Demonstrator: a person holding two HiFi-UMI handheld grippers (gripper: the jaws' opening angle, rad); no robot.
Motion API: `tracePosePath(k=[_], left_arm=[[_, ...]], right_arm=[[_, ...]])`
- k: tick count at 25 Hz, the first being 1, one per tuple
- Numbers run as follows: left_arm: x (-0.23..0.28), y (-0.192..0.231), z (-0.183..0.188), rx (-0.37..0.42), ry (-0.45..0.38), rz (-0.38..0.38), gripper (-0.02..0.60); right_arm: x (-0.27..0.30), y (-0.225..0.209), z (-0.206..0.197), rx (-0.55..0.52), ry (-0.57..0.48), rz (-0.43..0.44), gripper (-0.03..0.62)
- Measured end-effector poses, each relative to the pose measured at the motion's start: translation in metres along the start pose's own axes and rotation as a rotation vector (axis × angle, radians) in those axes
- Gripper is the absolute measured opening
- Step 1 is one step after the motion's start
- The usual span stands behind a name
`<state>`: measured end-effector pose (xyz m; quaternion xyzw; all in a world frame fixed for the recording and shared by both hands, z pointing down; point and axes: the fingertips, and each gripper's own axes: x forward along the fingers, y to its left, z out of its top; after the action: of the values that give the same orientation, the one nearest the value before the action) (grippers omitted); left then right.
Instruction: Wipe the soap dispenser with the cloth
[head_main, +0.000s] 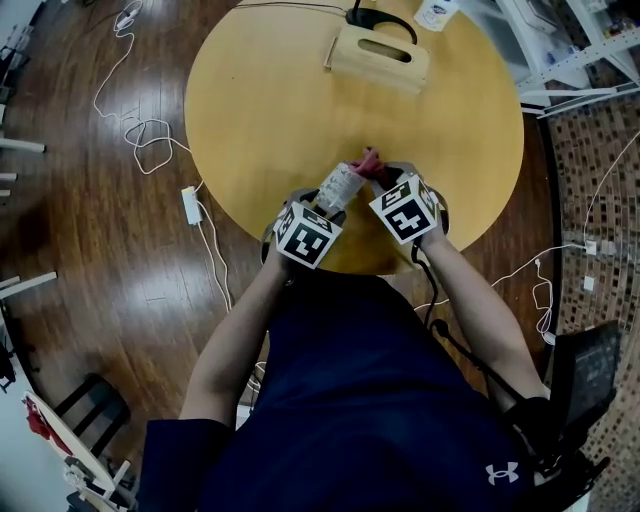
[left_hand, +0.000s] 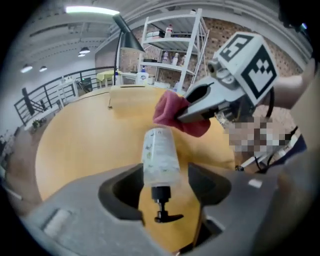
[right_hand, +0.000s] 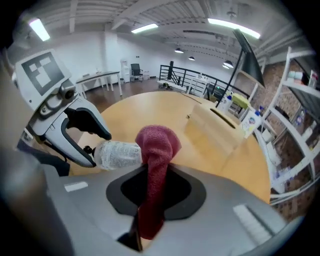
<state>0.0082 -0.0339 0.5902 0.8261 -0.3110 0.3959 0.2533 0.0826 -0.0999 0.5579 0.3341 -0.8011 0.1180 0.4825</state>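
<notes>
Two grippers meet at frame centre over bench | left gripper: jaws apart, slack round dispenser | right gripper: jaws clamped on cloth, cloth at dispenser base | advice: grip dispenser firmly before rubbing

Left gripper jaws seemingly apart; right gripper jaws pinched together.

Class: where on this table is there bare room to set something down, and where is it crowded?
Free: the table left and right of the block, and the middle band between block and dispenser. Crowded: the near edge, where left tool, right tool, dispenser and cloth meet; the far edge, with block and lamp.
</notes>
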Motion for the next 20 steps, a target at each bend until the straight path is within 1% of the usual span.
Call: tracePosePath(k=[1,2,3,6,8,11,12,14,16,18,20], left_arm=[[0.003,0.003,-0.002,0.026,0.018,0.020,0.278],[0.005,0.007,-0.003,0.053,0.031,0.040,0.259],[0.005,0.008,-0.005,0.072,0.039,0.052,0.259],[0.005,0.008,-0.006,0.117,0.063,0.050,0.259],[0.006,0.008,-0.007,0.173,0.092,0.051,0.264],[0.008,0.008,-0.008,0.287,0.162,0.041,0.276],[0.008,0.008,-0.009,0.343,0.192,0.036,0.279],[0.006,0.010,-0.011,0.483,0.257,0.033,0.279],[0.005,0.011,-0.013,0.606,0.305,0.040,0.279],[0.006,0.007,-0.015,0.674,0.327,0.032,0.281],[0.010,0.001,-0.016,0.739,0.340,0.016,0.285]], right_arm=[[0.002,-0.003,0.003,-0.048,0.002,-0.021,0.058],[0.007,-0.007,0.002,-0.091,0.010,-0.039,0.058],[0.012,-0.012,0.000,-0.131,0.024,-0.054,0.058],[0.031,-0.027,-0.010,-0.266,0.052,-0.073,0.058],[0.041,-0.023,-0.010,-0.371,0.025,-0.025,0.057],[0.046,0.007,-0.011,-0.491,-0.043,0.114,0.057],[0.044,0.016,-0.015,-0.519,-0.051,0.138,0.055],[0.036,0.031,-0.027,-0.566,-0.054,0.156,0.055],[0.022,0.053,-0.038,-0.595,-0.070,0.183,0.055],[0.006,0.078,-0.048,-0.590,-0.099,0.236,0.055],[-0.003,0.090,-0.057,-0.550,-0.113,0.270,0.055]])
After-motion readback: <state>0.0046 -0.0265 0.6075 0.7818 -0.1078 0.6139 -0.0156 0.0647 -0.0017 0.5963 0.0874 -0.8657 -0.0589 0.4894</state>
